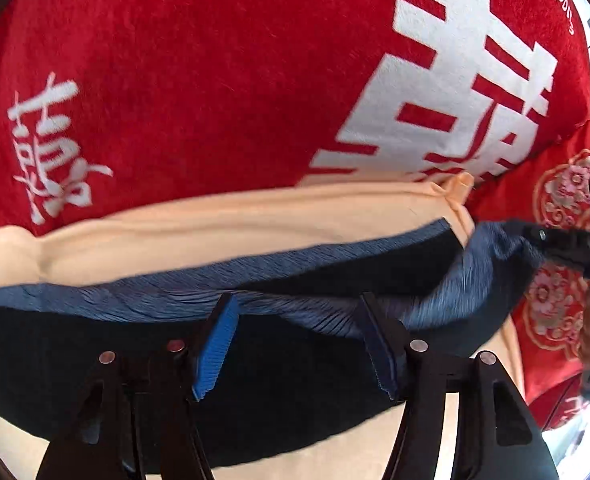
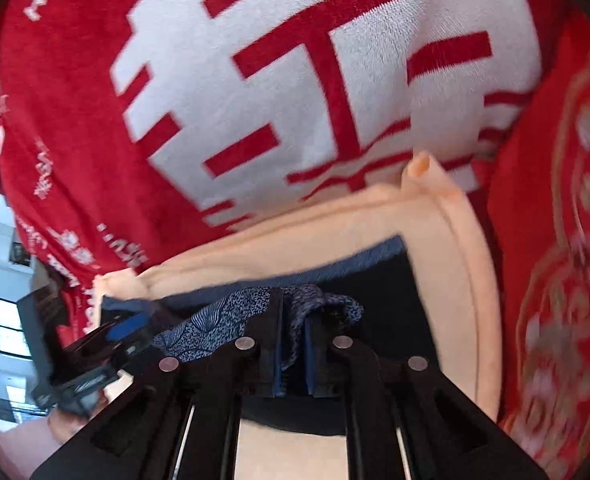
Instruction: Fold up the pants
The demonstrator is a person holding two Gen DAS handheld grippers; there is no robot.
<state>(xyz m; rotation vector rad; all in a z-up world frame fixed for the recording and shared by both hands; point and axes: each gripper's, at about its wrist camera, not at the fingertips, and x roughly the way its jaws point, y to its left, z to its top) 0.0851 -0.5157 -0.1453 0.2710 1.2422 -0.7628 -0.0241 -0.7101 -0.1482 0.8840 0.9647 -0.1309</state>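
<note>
The pants (image 1: pixel 295 380), dark navy with a lighter blue, finely ribbed band along one edge, lie directly under and ahead of both grippers, resting on a peach cloth (image 1: pixel 223 216) that shows beyond their far edge and again below them near the camera. In the left wrist view the left gripper (image 1: pixel 295 344) has its two fingers spread wide apart, the blue ribbed pads (image 1: pixel 215 348) facing each other across a broad gap with the ribbed band of the pants bunched between and just ahead of them; whether the fabric is touched by the pads cannot be told for sure. To that gripper's right the pants' edge rises in a fold toward the right gripper (image 1: pixel 567 244), seen there only as a dark blurred body. In the right wrist view the right gripper (image 2: pixel 293 344) has its fingers pressed close together, pinching a gathered fold of the pants (image 2: pixel 375 292) whose blue printed inner side shows on either side of the fingertips. The left gripper (image 2: pixel 123 330) appears off to its left, low and partly blurred, with a blue pad showing. Beyond the peach cloth (image 2: pixel 447 248), ahead of both grippers, spreads a red blanket (image 1: pixel 195 72) bearing large white characters, also seen from the right wrist (image 2: pixel 75 128). To the right lies red fabric (image 1: pixel 555 200) patterned with flower medallions, blurred in the right wrist view (image 2: pixel 555 240).
</note>
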